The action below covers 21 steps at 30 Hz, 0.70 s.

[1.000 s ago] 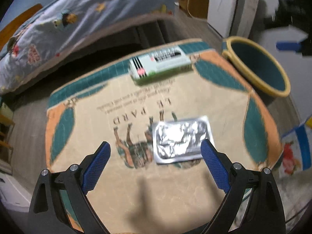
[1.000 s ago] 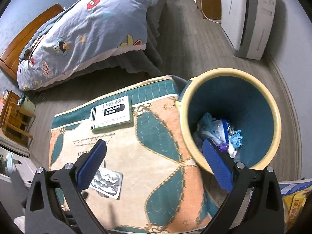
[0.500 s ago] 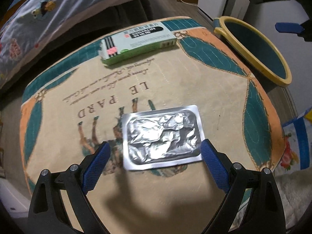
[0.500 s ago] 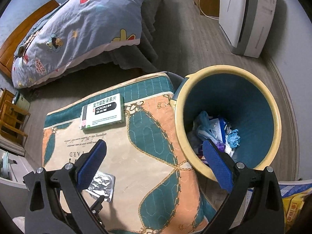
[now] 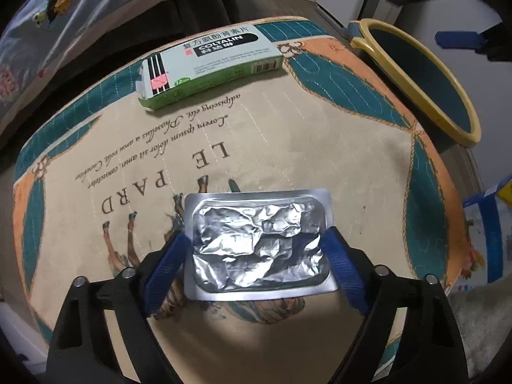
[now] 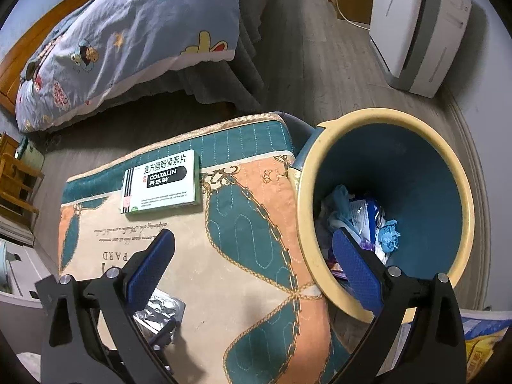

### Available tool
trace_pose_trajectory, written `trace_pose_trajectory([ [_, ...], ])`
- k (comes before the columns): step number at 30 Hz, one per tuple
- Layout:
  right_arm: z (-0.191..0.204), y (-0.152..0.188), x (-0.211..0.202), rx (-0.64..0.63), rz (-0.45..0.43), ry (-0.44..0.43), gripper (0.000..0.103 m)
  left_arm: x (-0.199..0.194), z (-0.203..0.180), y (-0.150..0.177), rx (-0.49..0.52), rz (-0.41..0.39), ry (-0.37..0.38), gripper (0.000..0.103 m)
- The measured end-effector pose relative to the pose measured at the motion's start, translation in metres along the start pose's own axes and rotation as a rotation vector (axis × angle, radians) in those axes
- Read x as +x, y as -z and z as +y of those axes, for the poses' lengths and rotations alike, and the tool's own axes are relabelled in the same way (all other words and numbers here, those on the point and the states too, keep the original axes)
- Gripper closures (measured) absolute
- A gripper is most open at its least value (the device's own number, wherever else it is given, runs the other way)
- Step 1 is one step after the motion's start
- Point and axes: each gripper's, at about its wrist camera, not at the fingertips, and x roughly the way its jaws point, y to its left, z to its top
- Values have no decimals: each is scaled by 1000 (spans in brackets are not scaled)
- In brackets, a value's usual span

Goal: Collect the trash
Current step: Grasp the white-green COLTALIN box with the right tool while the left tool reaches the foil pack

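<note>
The left tool points down at a patterned quilted cushion, its blue pads closing on either side of a crumpled silver blister pack lying flat between them, not yet clearly pressed. Farther back lies a green-and-white medicine box. To the right, the right tool hangs open and empty beside a yellow-rimmed bin holding trash

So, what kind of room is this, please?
Most likely a bedroom at home. A bed with a cartoon-print duvet stands behind, a printed floor mat lies on the wood-look floor, and a blue wastebasket with a yellow rim sits beside the mat.
</note>
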Motion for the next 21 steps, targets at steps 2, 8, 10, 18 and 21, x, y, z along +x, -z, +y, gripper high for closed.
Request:
trace_pose_trajectory([
  [2, 3, -3, 6, -3, 3, 0, 6, -2, 4, -1, -5, 6, 7, 19],
  [8, 14, -12, 19, -40, 10, -23, 6, -15, 23, -10, -48, -14, 23, 78],
  [10, 23, -16, 26, -75, 13, -30, 6, -13, 31, -8, -60, -1, 23, 82],
  [18, 86, -32, 54, -485, 38, -52, 6, -21, 41, -3, -87, 7, 45, 82],
  [21, 104, -32, 68, -612, 58, -79, 6, -28, 55, -4, -105, -8, 33, 81],
])
